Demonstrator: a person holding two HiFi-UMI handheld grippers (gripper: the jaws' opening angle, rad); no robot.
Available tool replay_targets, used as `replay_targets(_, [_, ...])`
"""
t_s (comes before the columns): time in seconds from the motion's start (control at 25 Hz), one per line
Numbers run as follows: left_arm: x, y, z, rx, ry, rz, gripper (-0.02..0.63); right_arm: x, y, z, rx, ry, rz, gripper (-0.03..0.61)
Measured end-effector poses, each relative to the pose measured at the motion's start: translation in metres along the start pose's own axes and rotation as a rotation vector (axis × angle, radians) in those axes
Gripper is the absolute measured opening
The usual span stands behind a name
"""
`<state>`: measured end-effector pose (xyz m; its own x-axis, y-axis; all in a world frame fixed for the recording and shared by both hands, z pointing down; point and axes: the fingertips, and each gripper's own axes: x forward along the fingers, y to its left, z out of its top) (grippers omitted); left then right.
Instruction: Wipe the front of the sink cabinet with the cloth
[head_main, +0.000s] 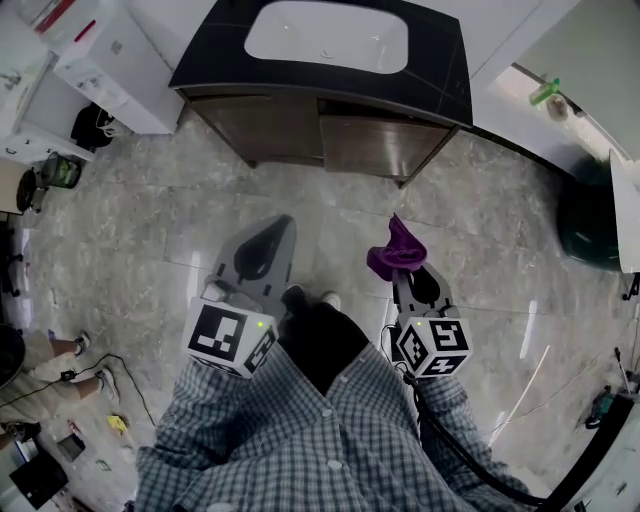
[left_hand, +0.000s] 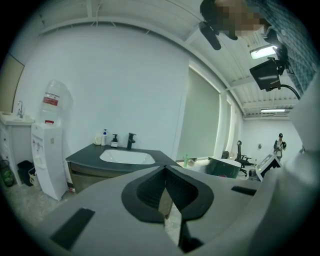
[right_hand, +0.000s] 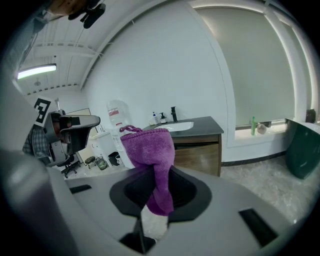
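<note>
Over marble floor (head_main: 150, 240), short of sink cabinet (head_main: 265, 125): right gripper (head_main: 408, 278) clamped tight on purple cloth (head_main: 396, 248). Cloth bunches up past jaw tips, well apart from cabinet front. Left gripper (left_hand: 164, 170) alongside, jaws pressed together, nothing between. Cabinet at floor's far edge against wall, white basin (head_main: 327, 37) set in dark top. Both grippers point toward cabinet.

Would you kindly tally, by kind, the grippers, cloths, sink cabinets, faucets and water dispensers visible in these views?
Grippers: 2 (left gripper, right gripper)
Purple cloth: 1, held by the right gripper
Sink cabinet: 1
Faucet: 1
Water dispenser: 1
Total: 6
</note>
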<state>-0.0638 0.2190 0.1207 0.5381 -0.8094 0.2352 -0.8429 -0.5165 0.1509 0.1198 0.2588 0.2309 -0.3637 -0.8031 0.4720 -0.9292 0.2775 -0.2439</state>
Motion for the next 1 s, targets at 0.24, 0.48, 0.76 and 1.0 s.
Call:
replay_targets(0.24, [-0.011,0.009,0.016,0.003,-0.023,-0.022,0.011,0.007,0.032,0.015,0.006,-0.029,0.015,0.075])
replay_targets(0.48, [-0.017,0.023,0.023,0.013,-0.029,-0.043,0.011,0.018,0.068,0.037,-0.023,-0.079,0.067,0.075])
replay_targets(0.76, [-0.017,0.033,0.029,0.008,-0.042,-0.056,0.011,0.02,0.087,0.062,-0.042,-0.122,0.064,0.074])
replay_targets(1.0, [-0.014,0.036,0.029,0.003,-0.049,-0.072,0.011,0.021,0.092,0.068,-0.061,-0.131,0.058,0.075])
